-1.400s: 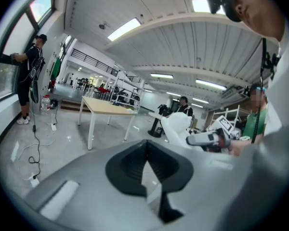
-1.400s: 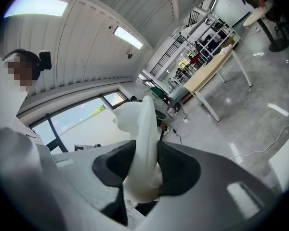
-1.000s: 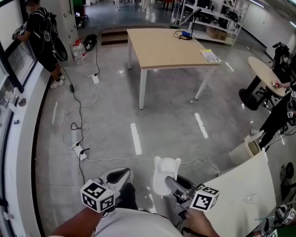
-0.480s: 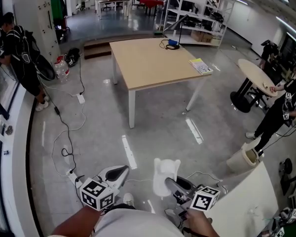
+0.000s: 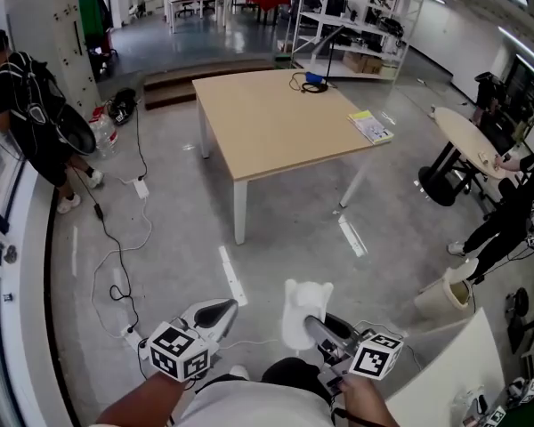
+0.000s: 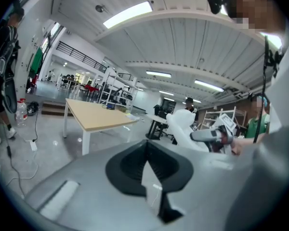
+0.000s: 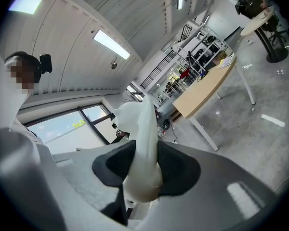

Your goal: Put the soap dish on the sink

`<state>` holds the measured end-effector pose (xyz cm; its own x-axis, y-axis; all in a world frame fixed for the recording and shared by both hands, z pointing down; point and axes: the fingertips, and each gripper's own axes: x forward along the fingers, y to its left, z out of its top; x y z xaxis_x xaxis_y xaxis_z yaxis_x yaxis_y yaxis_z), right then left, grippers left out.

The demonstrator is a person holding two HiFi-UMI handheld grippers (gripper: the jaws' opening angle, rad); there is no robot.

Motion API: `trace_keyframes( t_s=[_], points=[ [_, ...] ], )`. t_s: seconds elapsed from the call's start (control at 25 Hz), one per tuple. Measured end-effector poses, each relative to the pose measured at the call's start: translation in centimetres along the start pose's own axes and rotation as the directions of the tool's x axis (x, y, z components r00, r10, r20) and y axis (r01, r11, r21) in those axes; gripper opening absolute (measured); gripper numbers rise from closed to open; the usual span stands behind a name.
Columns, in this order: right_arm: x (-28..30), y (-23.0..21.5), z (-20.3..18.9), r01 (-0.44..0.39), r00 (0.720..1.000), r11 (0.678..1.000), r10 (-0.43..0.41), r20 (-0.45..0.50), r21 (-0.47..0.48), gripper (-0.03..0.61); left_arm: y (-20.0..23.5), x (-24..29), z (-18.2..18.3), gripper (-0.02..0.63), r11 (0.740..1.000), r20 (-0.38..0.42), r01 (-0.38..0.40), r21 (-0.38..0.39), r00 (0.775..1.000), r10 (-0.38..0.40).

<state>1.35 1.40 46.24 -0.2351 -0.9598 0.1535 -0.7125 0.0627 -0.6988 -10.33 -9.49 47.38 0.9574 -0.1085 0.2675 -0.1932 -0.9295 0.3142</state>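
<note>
Past soap dish [image 5: 303, 314]: wooden table [image 5: 276, 118] ahead, cables [image 5: 102, 261] left, bin [image 5: 445, 296] right

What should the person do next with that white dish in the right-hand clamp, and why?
Probably walk on with the clamp shut, looking around for the sink. The right gripper grips the white soap dish by one end, and no sink shows in any view. Only open floor and a wooden table lie ahead, so there is nowhere to set it down yet.
</note>
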Motion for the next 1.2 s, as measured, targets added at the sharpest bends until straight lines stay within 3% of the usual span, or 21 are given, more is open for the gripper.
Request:
trace_keyframes(
  t_s=[0.32,0.76,1.2],
  points=[
    [3.6,-4.4,4.0,-0.001,1.000,1.000,0.001,-0.027,0.009,0.141,3.3,4.8,1.2,0.005,0.999,-0.001,-0.022,-0.046,1.000,0.022],
    [7.5,-11.2,12.9,-0.058,0.996,0.998,0.058,-0.065,-0.006,0.141,6.3,15.0,6.9,0.005,0.997,0.029,-0.069,-0.031,0.997,0.070],
    [9.4,-16.3,17.4,-0.093,0.991,0.996,0.092,-0.099,0.001,0.141,8.0,22.0,9.0,0.005,0.996,0.001,-0.092,-0.007,0.996,0.092]
  ],
)
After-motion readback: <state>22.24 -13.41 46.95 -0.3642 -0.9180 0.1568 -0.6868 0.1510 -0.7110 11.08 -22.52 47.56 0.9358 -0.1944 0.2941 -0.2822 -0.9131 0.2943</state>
